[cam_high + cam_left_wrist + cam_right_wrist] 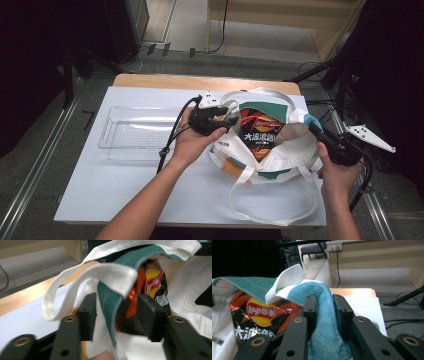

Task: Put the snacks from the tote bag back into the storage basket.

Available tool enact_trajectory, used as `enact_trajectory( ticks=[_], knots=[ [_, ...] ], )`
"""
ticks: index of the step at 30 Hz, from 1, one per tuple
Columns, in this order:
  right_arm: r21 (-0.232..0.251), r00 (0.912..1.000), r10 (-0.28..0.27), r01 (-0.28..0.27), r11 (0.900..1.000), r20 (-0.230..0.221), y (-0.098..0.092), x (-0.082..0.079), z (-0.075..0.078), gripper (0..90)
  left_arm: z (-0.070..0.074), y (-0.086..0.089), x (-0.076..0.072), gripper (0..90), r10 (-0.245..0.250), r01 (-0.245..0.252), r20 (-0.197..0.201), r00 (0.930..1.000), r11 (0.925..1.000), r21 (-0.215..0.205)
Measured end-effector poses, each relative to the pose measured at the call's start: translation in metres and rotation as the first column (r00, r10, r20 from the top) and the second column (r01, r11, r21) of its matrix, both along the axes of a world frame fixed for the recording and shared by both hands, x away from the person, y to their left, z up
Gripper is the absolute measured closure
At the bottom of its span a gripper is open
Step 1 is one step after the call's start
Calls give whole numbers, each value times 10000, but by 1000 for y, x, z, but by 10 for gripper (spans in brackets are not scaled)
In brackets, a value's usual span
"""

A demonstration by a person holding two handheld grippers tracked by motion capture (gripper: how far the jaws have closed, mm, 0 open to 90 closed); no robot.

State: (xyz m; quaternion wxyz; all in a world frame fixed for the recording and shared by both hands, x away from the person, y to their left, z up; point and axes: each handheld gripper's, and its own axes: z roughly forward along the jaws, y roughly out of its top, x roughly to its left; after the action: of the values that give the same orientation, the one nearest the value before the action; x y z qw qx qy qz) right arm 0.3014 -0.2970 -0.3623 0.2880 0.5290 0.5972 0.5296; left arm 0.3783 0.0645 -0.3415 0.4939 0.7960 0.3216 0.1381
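— So why are both grippers on that bag (270, 150)?

— To keep its mouth spread, I'd say. The right gripper (320, 134) has its fingers (310, 307) pinched tight on the blue corner of the rim, pulling toward the counter's right edge. The left gripper (227, 120) is at the opposite rim; its fingers (87, 315) stand partly apart, with the green-edged cloth hanging loose between them, not pressed.

— And the chips (260, 132)?

— Standing upright inside the bag, top poking out, near the counter's back right.

— Any room to work?

— Plenty on the left: a clear tray (140, 132) sits there, apart from the bag, with bare counter (125, 195) along the front. The right is tight; the bag nearly reaches that edge, and a handle loop (270, 210) trails to the front edge, likely to snag.
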Motion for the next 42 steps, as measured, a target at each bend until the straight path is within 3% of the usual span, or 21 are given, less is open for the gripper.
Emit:
enact_trajectory(
  ticks=[3, 5, 10, 14, 16, 19, 20, 23, 26, 29, 31, 33, 34, 36, 38, 41, 42],
  knots=[
    [102, 9998, 34, -36, 9999, 212, -1, -4, 6, 759, 4, -1, 3, 773, -318, 319, -194, 9993, 9995, 61],
    [245, 9996, 35, -42, 9997, 276, -3, -4, 8, 759, 8, -2, 1, 840, -897, 895, -431, 9950, 9960, -69],
    [565, 9990, -213, 190, 9982, 403, -8, -4, 12, 759, 11, -1, -2, 853, -2111, 2098, -641, 9754, 9774, -260],
    [586, 9985, -446, 427, 9974, 312, -8, -1, 15, 756, 6, -4, -5, 854, -2603, 2609, -868, 9616, 9654, -52],
    [617, 9981, -609, 603, 9963, 80, -7, 3, 12, 755, 2, -6, -7, 854, -2725, 2741, -910, 9578, 9617, 49],
    [548, 9965, -753, 772, 9955, -358, -7, 11, 6, 755, -3, -8, -8, 853, -3133, 3164, -1289, 9409, 9486, 41],
    [565, 9956, -723, 757, 9955, -599, -7, 15, 3, 755, -4, -9, -8, 853, -3205, 3244, -1299, 9383, 9459, 95],
    [291, 9895, -647, 690, 9972, -1290, -6, 25, -6, 754, -4, -9, -6, 848, -3191, 3212, -1474, 9362, 9470, -103],
    [67, 9777, -450, 474, 9989, -2050, -6, 37, -20, 755, -4, -10, -5, 844, -3237, 3246, -1568, 9331, 9456, -207],
    [-96, 9681, -402, 390, 9992, -2474, -4, 42, -31, 758, -3, -11, -5, 832, -3173, 3169, -1387, 9381, 9481, -260],
    [-39, 9684, -291, 290, 9996, -2476, -4, 42, -35, 760, 0, -10, -6, 819, -2916, 2886, -1069, 9505, 9565, -435],
    [110, 9700, -110, 141, 9998, -2429, -5, 38, -35, 761, 3, -5, -5, 798, -2670, 2588, -774, 9606, 9605, -1018],
    [84, 9704, -6, 27, 10000, -2414, -5, 37, -35, 762, 6, -1, -4, 786, -2393, 2295, -604, 9691, 9638, -1359],
    [-3, 9709, 129, -134, 9999, -2392, -6, 34, -35, 764, 9, 4, -1, 768, -1613, 1535, -375, 9862, 9756, -1572],
    [-7, 9702, 330, -341, 9994, -2402, -7, 31, -34, 765, 8, 4, 1, 774, -747, 734, -109, 9971, 9927, -962],
    [-139, 9697, 495, -544, 9984, -2393, -5, 28, -32, 766, 1, 4, 6, 786, -280, 252, -395, 9988, 9973, -686],
    [-164, 9695, 479, -534, 9984, -2405, -5, 27, -31, 767, -3, 3, 7, 804, 88, -101, -390, 9992, 9993, -347]
  ],
)
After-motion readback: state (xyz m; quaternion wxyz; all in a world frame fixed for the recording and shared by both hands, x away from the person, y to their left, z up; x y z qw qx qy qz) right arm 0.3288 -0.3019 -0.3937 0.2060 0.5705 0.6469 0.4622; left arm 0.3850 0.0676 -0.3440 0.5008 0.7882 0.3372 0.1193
